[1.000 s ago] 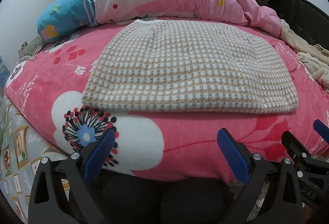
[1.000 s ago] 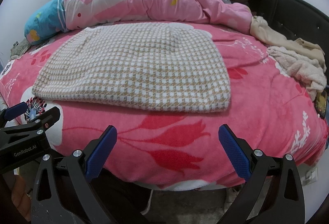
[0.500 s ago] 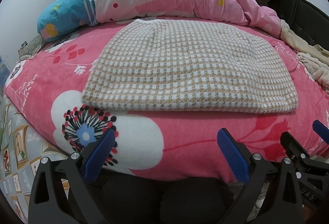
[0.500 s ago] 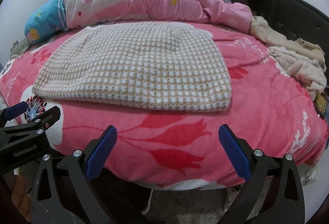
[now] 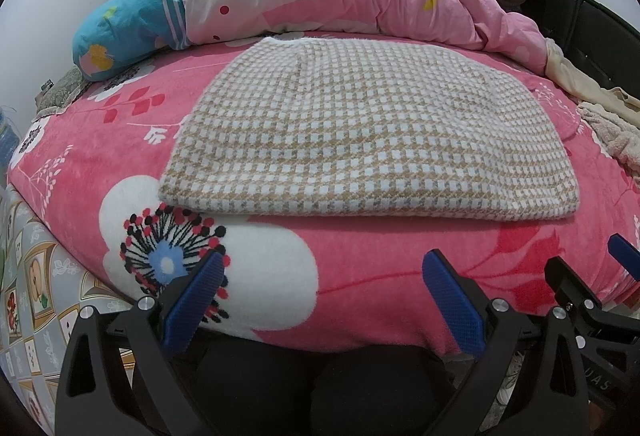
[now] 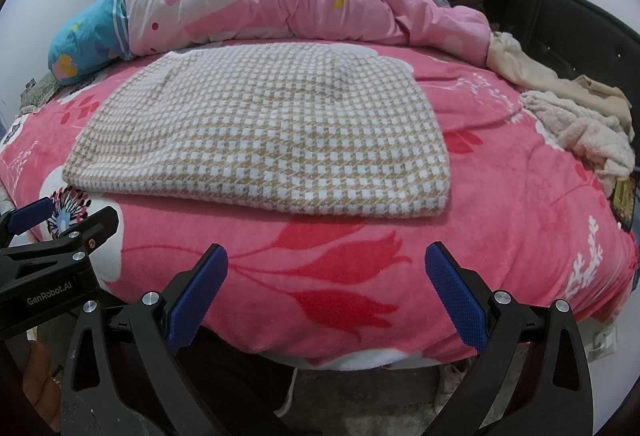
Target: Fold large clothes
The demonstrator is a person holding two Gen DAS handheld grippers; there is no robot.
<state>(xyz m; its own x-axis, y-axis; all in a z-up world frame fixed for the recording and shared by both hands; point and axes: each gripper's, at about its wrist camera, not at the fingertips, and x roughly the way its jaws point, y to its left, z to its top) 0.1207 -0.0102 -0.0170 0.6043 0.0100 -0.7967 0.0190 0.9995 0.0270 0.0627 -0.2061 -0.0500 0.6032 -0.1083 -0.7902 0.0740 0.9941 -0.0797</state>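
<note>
Folded checked garment (image 5: 360, 132) lies flat in the middle of the pink floral bedspread (image 5: 280, 276), both tongs off it.

The left gripper (image 5: 324, 288) and right gripper (image 6: 326, 288) hover at the near edge of the bed, jaws spread wide and empty. A bunched pink quilt (image 6: 300, 4) hides the garment's far edge, so what lies folded beneath cannot be made out. To the right, cream fleece clothes (image 6: 580, 124) are heaped, partly cut off in the left view.
</note>
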